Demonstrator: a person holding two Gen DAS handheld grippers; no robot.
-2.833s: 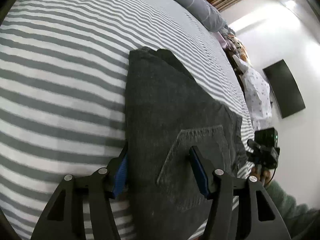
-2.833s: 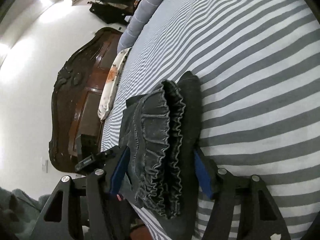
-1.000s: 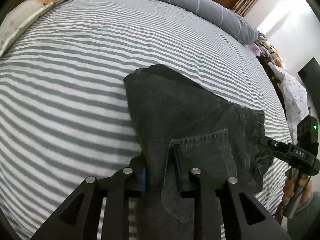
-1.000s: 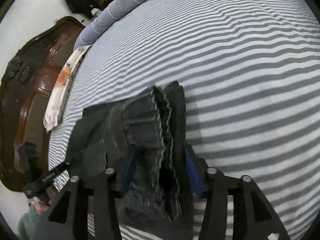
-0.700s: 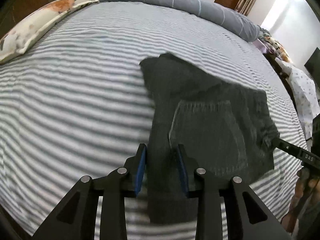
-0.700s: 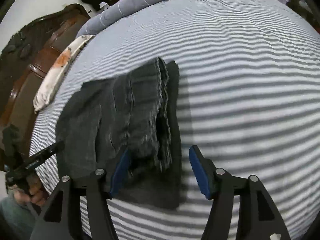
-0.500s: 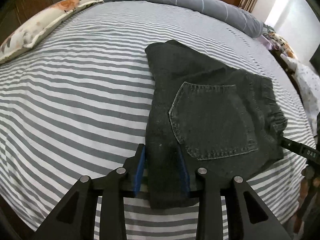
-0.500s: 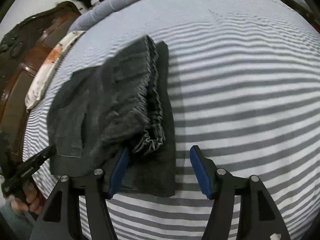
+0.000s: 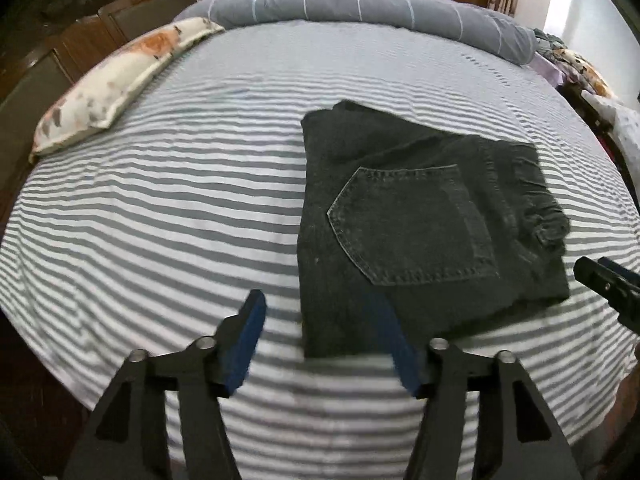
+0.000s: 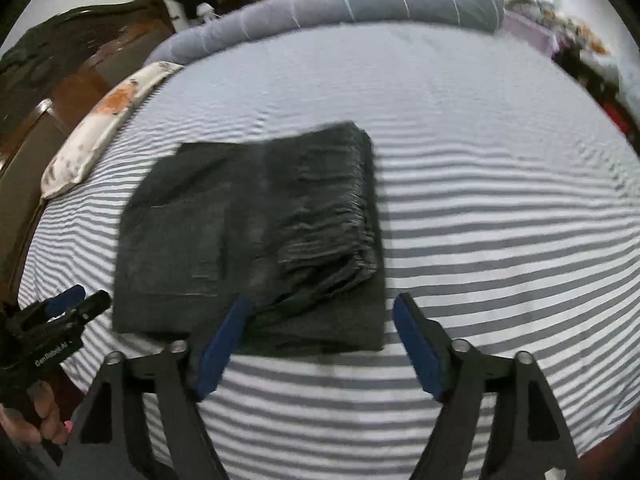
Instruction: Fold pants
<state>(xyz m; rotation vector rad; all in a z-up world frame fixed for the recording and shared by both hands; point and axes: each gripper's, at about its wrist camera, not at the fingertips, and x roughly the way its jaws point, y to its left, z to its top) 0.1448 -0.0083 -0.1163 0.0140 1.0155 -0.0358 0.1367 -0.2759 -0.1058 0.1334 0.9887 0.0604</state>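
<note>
Left wrist view: pants folded in compact stack on striped bed, pocket up; left gripper spread, holding nothing, clear of cloth. Right gripper likewise spread, empty; fold judged complete

pants on bed | pillow far left | bolster behind

The right wrist view is motion-blurred, smearing the pants. In the left wrist view, the right gripper is cut off at the frame's right edge.
</note>
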